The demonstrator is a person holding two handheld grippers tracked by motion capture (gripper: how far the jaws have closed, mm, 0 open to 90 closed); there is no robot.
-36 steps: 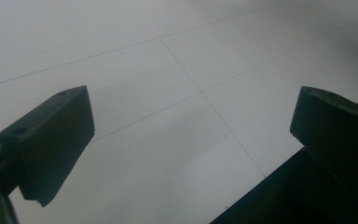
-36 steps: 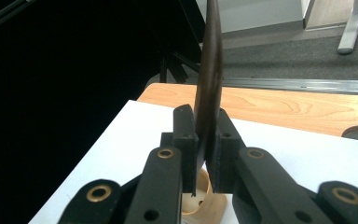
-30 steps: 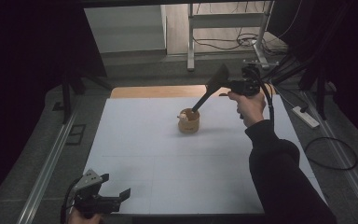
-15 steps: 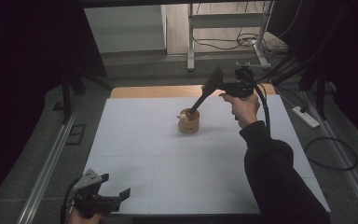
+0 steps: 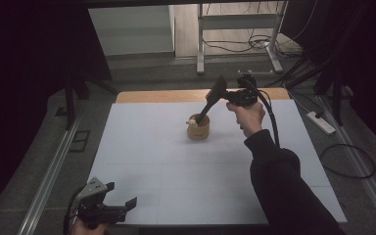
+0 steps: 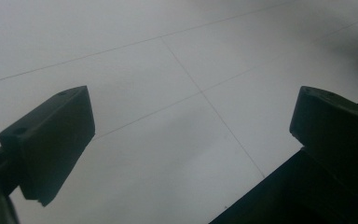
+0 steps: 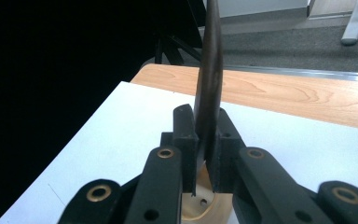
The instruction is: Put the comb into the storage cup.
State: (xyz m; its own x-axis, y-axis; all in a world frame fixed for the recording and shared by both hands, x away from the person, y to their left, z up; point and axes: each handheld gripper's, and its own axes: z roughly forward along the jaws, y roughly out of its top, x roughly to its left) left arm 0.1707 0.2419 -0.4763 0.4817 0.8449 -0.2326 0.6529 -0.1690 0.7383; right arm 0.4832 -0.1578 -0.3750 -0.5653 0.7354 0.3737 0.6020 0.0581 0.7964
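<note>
A round wooden cup [image 5: 198,129] stands on the white table [image 5: 142,161], toward the far middle. A black spatula [image 5: 217,90] leans up out of it, blade at the top and lower end inside the cup. My right gripper [image 5: 229,97] is shut on the spatula near its blade, held above and to the right of the cup. In the right gripper view the spatula [image 7: 209,70] stands edge-on between the closed jaws of the right gripper [image 7: 204,123], with the cup [image 7: 200,207] below. My left gripper [image 5: 122,195] rests open at the near left corner, and in its own view the left gripper [image 6: 191,135] holds nothing.
A bare wooden strip [image 5: 166,96] runs along the table's far edge. Metal rails [image 5: 54,166] flank the table. Beyond it are a metal frame's legs [image 5: 200,49] and cables; a power strip [image 5: 322,122] lies on the floor at the right.
My right hand has shifted a little to the left with the spatula still gripped. The cup and the left gripper have stayed put.
</note>
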